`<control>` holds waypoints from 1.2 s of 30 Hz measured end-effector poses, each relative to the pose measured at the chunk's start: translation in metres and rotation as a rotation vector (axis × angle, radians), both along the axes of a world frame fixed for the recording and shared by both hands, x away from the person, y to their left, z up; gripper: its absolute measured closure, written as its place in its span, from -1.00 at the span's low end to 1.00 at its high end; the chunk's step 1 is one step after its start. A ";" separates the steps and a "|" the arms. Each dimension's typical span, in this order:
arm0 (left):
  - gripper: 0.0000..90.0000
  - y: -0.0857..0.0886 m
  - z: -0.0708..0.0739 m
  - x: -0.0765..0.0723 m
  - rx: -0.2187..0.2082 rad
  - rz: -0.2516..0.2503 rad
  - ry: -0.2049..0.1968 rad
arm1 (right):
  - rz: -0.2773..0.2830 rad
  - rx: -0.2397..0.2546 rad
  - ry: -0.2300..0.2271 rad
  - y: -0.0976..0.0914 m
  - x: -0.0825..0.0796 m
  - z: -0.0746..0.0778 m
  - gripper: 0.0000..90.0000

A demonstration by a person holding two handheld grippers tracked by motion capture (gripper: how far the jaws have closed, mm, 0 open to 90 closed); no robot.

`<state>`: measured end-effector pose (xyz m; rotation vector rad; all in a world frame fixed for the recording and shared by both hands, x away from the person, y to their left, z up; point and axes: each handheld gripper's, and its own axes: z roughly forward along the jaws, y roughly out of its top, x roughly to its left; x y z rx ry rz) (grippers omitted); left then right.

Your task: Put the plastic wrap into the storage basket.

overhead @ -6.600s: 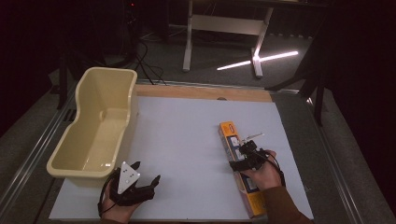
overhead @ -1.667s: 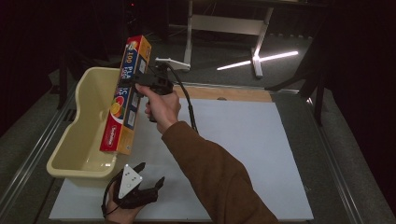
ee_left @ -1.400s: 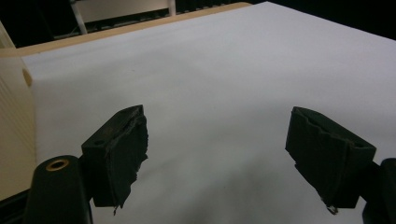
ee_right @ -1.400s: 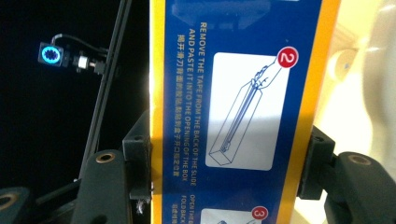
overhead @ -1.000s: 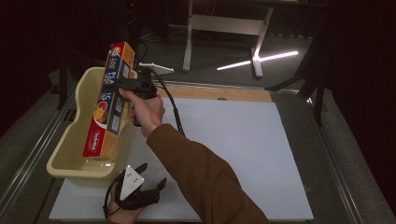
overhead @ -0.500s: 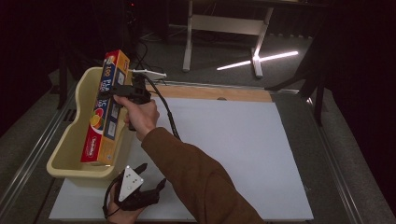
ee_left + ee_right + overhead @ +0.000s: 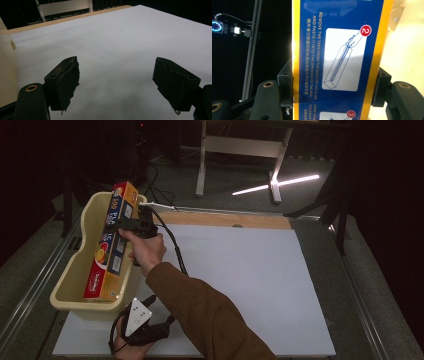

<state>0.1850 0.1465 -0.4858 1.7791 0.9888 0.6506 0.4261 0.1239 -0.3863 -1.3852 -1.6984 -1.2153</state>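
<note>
1. One white worktop carries everything I can see; it is the largest item.
2. Cream tub sits at the worktop's left edge.
3. Long blue-and-yellow box stands tilted, lower end inside the tub, upper end above its far rim.
4. My right hand-held gripper is clamped across the box's width, a pad on each side.
5. My left hand-held gripper rests on the worktop near the tub, jaws wide apart, holding nothing.
</note>
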 end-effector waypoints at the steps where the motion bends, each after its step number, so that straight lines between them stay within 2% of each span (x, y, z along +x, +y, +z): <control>1: -0.53 0.000 0.000 0.000 -0.001 0.000 0.001 | -0.001 0.002 0.005 0.000 0.000 -0.001 -0.14; 6: -0.53 -0.001 0.000 0.000 0.005 -0.004 0.001 | -0.022 -0.002 0.037 0.001 0.000 -0.009 -0.15; 9: -0.53 0.000 0.000 0.000 0.000 -0.002 0.001 | -0.030 -0.048 0.019 0.003 0.000 -0.013 -0.15; 10: -0.53 0.000 0.000 0.000 -0.001 0.000 0.001 | -0.033 -0.060 0.025 0.004 0.000 -0.015 -0.15; 14: -0.53 0.001 0.000 0.000 -0.002 0.002 0.000 | -0.043 -0.063 0.052 0.003 0.001 -0.021 -0.15; 28: -0.53 0.001 0.000 0.000 -0.001 0.002 0.000 | -0.025 -0.143 0.063 0.003 0.002 -0.018 -0.21; 31: -0.53 0.000 0.000 0.000 -0.002 0.003 0.002 | -0.022 -0.175 0.064 0.002 0.003 -0.020 -0.22; 36: -0.53 0.001 0.000 0.000 0.000 0.003 0.000 | -0.027 -0.196 0.040 0.002 0.000 -0.018 -0.23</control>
